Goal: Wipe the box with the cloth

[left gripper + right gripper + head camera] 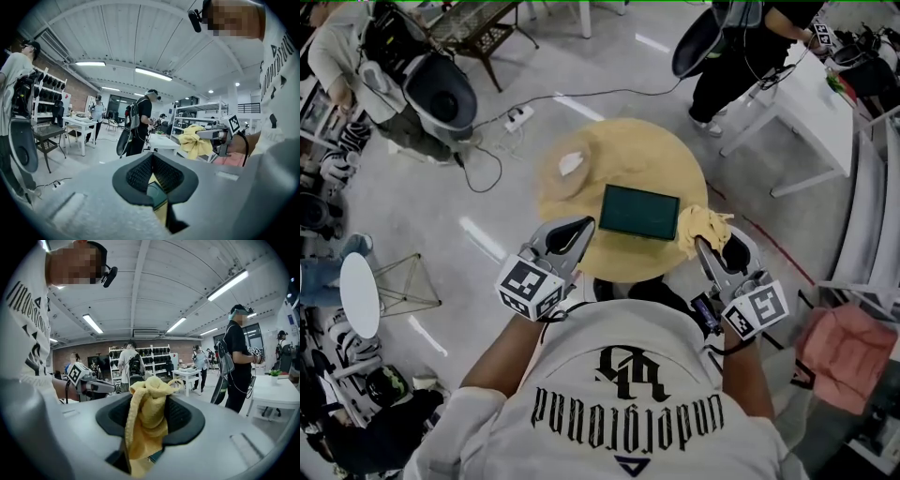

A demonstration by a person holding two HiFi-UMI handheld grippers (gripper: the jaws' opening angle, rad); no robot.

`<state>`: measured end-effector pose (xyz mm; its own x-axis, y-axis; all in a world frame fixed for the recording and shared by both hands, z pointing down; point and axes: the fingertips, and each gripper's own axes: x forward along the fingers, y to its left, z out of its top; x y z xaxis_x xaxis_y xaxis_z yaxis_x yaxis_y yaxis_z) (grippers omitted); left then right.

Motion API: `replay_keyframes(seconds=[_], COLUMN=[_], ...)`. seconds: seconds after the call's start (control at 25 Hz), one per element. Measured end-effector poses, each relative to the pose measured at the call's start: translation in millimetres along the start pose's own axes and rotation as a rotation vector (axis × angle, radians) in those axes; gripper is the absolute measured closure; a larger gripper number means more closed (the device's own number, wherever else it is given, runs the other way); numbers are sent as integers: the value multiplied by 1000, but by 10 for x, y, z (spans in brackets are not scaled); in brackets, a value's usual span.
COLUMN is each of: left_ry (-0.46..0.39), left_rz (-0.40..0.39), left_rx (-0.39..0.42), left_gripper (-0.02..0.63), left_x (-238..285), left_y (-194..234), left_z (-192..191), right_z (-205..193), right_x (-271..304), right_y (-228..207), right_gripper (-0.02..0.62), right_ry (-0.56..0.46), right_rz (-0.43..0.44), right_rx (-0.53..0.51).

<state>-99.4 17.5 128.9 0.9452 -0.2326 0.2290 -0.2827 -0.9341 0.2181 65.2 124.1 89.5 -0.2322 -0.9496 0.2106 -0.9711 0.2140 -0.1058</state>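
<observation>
Gripping the cloth by a bunched fold, right tongs held it; it looked soft and light. Left tongs were closed, empty.

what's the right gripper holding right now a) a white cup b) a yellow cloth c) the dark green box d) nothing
B: the right gripper is shut on the yellow cloth, which bunches up between its jaws; the box lies apart from it.
</observation>
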Motion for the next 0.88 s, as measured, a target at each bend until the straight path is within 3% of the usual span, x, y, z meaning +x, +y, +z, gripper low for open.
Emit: replay_keyframes(seconds=[0.56, 0.88], left_ry=[148, 229], left_rz=[21, 66], left_rx=[-61, -95], left_gripper=[600, 577], left_x=[670, 703], left_y=[159, 373], left_z=[-439, -932], right_z=[-276, -756], right_x=[211, 425], right_y=[-690, -695], right_gripper=[426, 424], right_ry=[105, 224], right_rz=[37, 77], right_rx=[31, 12])
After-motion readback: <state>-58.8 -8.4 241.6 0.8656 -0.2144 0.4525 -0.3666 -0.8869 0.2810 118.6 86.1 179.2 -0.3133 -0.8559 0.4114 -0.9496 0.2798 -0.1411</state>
